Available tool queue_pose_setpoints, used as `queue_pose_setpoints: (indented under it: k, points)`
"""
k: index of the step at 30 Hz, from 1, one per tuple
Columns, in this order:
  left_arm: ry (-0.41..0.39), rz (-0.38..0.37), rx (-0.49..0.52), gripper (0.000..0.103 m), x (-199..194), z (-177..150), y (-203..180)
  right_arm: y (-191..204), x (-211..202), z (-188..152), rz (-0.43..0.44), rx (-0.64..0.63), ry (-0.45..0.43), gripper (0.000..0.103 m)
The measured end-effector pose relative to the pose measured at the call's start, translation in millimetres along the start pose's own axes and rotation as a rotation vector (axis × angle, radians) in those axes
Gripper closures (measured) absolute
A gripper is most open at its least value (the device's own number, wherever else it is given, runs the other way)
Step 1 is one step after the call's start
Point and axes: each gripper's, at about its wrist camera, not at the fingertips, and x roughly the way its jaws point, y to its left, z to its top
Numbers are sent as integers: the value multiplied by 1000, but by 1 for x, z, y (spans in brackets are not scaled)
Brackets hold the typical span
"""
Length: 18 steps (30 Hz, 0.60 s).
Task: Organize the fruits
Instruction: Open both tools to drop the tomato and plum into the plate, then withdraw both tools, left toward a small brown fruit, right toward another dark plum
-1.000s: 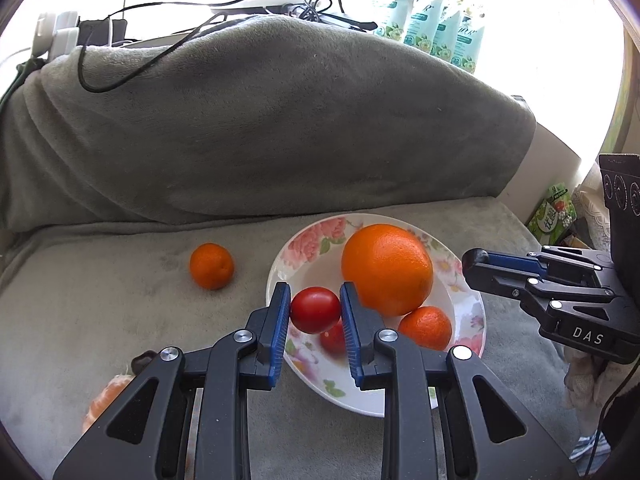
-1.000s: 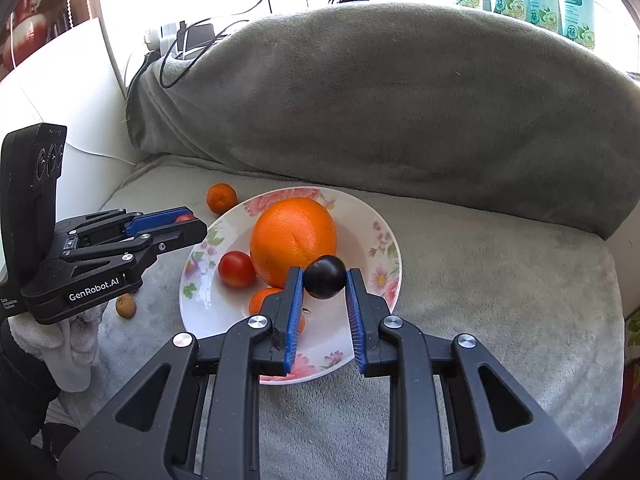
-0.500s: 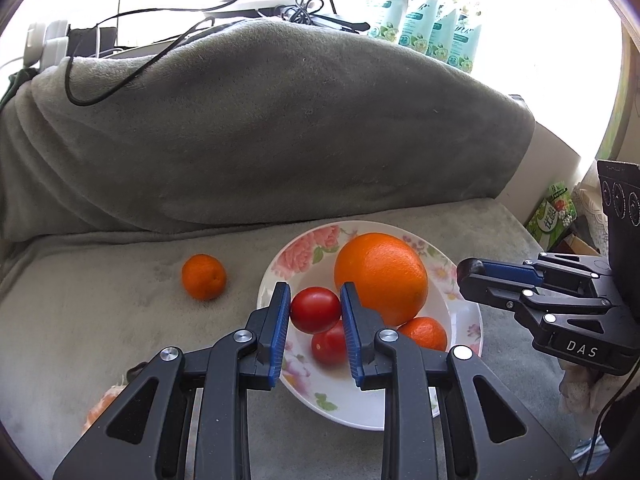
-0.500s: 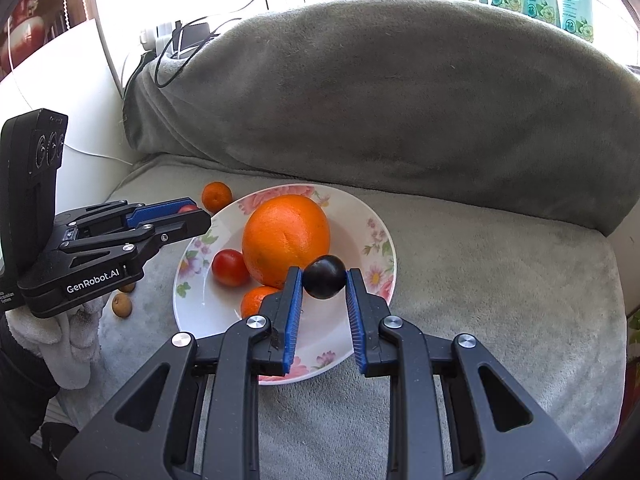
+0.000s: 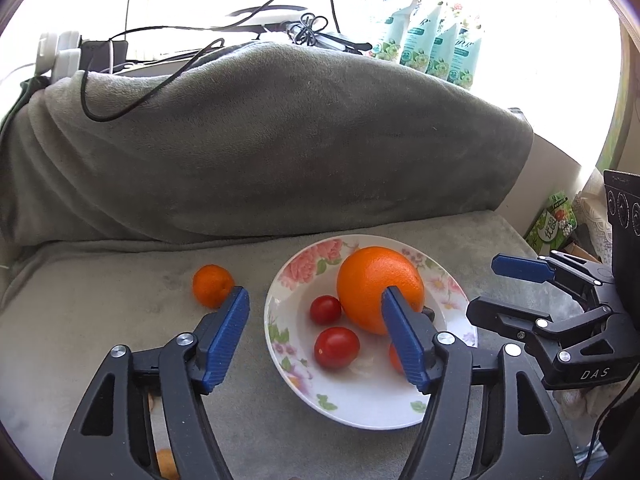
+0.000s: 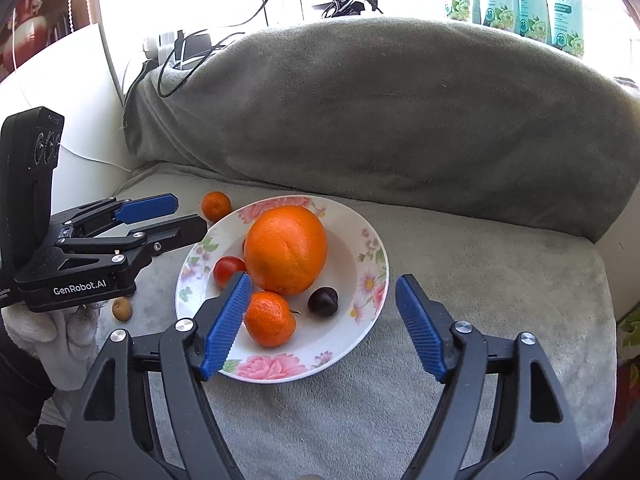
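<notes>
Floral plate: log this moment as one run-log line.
left tongs: just opened, empty | right tongs: just opened, empty | floral plate: big orange, small mandarin, two tomatoes, dark plum | outside plate: mandarin

Plum (image 5: 430, 313) — mostly behind finger

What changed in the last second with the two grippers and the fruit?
Both grippers' jaws have just opened. The left gripper let go of a cherry tomato, the right gripper a dark plum; both lie on the plate. Big orange and outside tangerine unchanged.
</notes>
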Motion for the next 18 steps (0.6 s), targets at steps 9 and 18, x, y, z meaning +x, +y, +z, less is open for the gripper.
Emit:
queue_pose_setpoints:
  k: [9,18]
  points:
    - [-14,22,9,30,-10,1,-1,7,-7,1,-13,-17,-14,15]
    - [-29,34,-2,30,-24,0,5,17,-13,2,-8,-23,-23,15]
